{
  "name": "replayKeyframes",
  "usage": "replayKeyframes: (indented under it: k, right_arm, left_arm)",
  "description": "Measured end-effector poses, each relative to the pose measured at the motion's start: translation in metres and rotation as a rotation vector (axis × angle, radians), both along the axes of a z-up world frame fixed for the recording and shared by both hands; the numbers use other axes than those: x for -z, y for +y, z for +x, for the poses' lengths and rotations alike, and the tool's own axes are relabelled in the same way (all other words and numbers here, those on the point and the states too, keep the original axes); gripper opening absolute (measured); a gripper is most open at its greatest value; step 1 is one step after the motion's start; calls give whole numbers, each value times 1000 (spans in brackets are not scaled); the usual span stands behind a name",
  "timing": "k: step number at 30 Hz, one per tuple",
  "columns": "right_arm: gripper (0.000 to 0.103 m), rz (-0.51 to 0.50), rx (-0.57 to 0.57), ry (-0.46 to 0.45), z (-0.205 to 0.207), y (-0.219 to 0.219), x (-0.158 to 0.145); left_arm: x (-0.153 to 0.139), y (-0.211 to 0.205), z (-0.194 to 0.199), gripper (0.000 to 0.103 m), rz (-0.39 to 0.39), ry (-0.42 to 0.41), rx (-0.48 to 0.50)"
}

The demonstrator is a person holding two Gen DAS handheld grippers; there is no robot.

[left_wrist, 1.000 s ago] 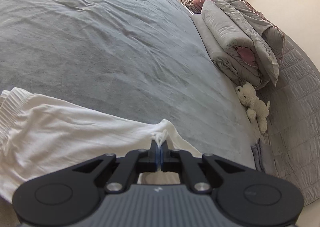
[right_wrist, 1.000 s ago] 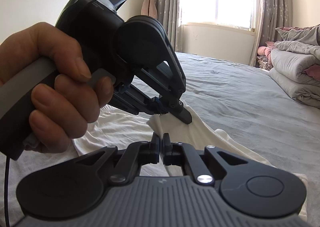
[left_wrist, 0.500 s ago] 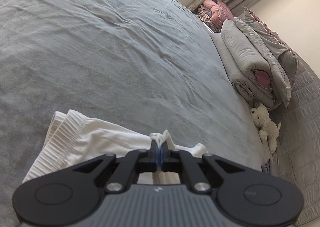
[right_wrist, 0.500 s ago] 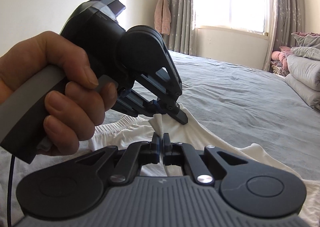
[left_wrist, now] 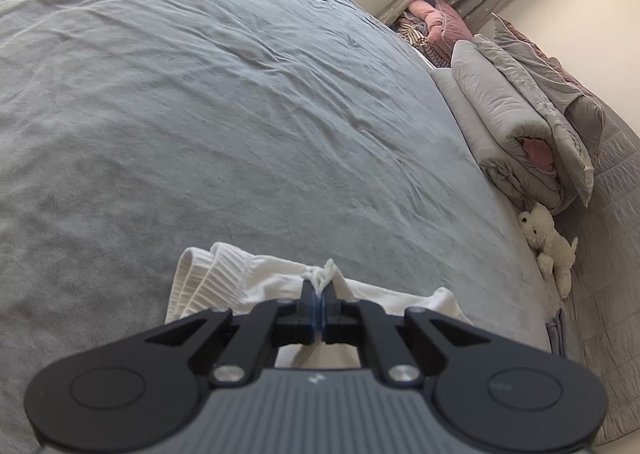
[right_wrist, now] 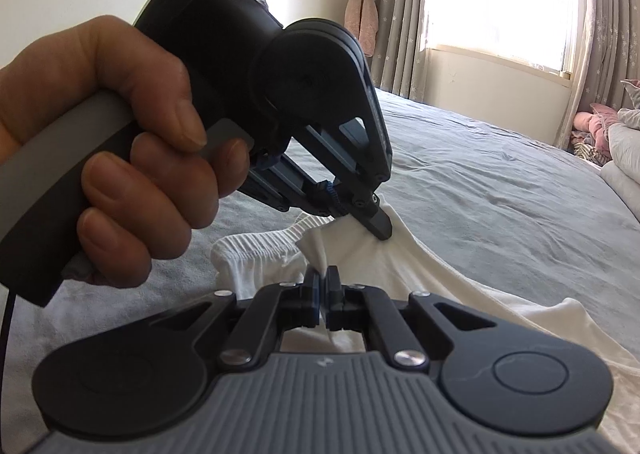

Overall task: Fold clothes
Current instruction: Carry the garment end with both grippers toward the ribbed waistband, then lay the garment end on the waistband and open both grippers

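Room: bedroom with cream walls; bright window with grey star-print curtains [right_wrist: 404, 10] in the upper right of the right wrist view.
Surface: wide bed under a wrinkled grey bedspread [left_wrist: 208, 106], filling most of the left wrist view.
Right edge of bed: rolled grey quilt with pink lining [left_wrist: 516, 126], then a small white stuffed bear [left_wrist: 550, 248] below it, both well apart from my work.
Task's thing: white cotton garment with a ribbed elastic waistband [right_wrist: 436, 274], lying on the bedspread at lower centre of both views, waistband bunched to the left.
My left gripper [left_wrist: 319, 296]: fingers pressed together, pinching a tuft of the white fabric that pokes up past the tips.
My right gripper [right_wrist: 323, 278]: fingers closed on a fold of the same fabric, just beside my left gripper's tip; my left hand [right_wrist: 120, 150] fills the left of that view.
Step in hand: I judge I am carrying one pinched edge over toward the waistband, mid-fold.
Next move calls for: lowering both pinches level, edges lined up, before letting go.
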State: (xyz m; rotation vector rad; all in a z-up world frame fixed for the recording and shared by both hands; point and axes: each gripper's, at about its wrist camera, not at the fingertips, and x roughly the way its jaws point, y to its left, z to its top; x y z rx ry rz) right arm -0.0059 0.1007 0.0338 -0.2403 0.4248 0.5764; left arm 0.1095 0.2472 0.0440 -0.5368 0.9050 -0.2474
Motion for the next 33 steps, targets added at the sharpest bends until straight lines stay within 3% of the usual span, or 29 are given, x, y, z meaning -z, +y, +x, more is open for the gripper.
replayKeyframes:
  k: [6, 13, 21, 24, 27, 29, 30, 31, 33]
  right_arm:
    - [2, -30, -9, 28, 4, 10, 6]
    - [2, 26, -9, 47, 4, 6, 1]
    - [3, 15, -4, 109, 6, 15, 2]
    - [14, 49, -14, 154, 8, 11, 0]
    - [17, 101, -19, 184, 6, 5, -4]
    - [28, 130, -19, 195, 2, 1, -6]
    - [43, 143, -21, 196, -1, -1, -8]
    - [51, 153, -26, 188, -5, -1, -10]
    - [52, 162, -37, 176, -13, -2, -14]
  left_arm:
    - [10, -7, 6, 2, 125, 15, 26]
    - [5, -1, 3, 2, 136, -15, 16]
    - [12, -4, 7, 3, 219, -18, 21]
    - [12, -3, 7, 7, 236, -18, 30]
    - [7, 0, 5, 7, 255, -32, 20]
    - [4, 1, 3, 7, 271, -42, 15]
    - [2, 2, 3, 7, 277, -45, 8]
    - [1, 3, 2, 7, 281, -50, 2]
    - [-5, 6, 0, 7, 295, -62, -21]
